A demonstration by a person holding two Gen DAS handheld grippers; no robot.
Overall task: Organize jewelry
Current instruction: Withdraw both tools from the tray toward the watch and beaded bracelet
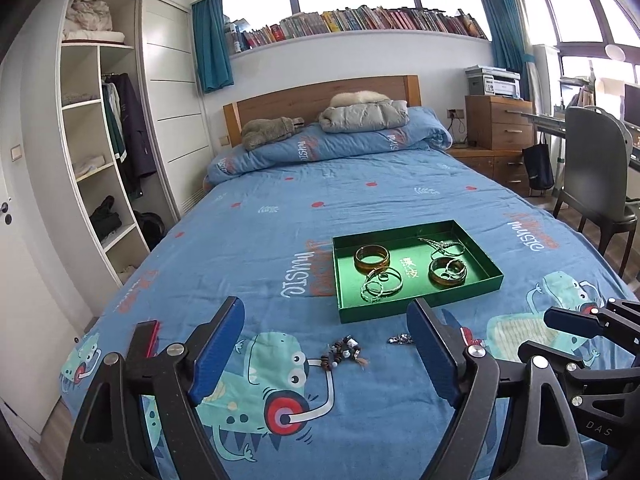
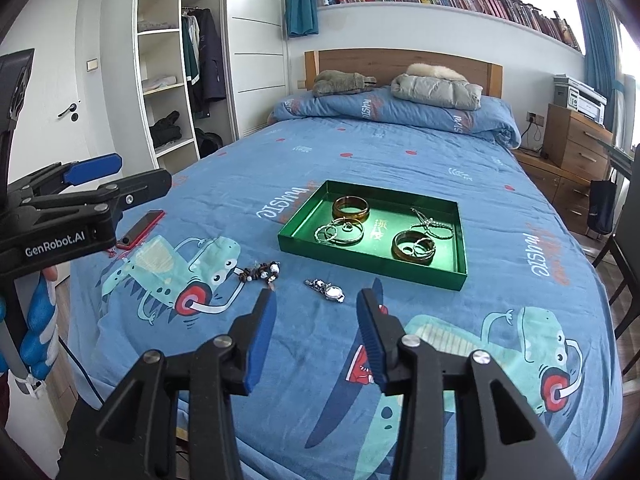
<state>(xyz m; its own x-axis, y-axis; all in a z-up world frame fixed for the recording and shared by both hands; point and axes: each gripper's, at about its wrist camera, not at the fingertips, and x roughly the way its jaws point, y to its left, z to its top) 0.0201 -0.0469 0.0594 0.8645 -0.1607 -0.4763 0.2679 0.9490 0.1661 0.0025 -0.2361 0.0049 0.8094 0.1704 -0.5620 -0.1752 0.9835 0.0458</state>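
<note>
A green tray (image 1: 380,313) (image 2: 372,269) lies on the blue bed. It holds two brown bangles (image 1: 371,259) (image 2: 351,207), silver hoops (image 1: 381,283) (image 2: 340,233) and a chain (image 1: 442,245) (image 2: 434,224). In front of the tray a beaded bracelet (image 1: 344,354) (image 2: 260,271) and a small silver watch (image 1: 401,338) (image 2: 327,289) lie loose on the sheet. My left gripper (image 1: 326,303) (image 2: 146,174) is open and empty, with the bracelet just ahead between its fingers' lines. My right gripper (image 2: 318,299) (image 1: 548,334) is open and empty, its tips just short of the watch.
A red phone (image 2: 140,229) (image 1: 150,338) lies on the sheet near the left gripper. A folded duvet (image 1: 332,144) and a grey jacket (image 1: 364,117) are at the headboard. The open wardrobe (image 1: 100,140) stands left, a chair (image 1: 596,168) and a dresser (image 1: 496,128) right.
</note>
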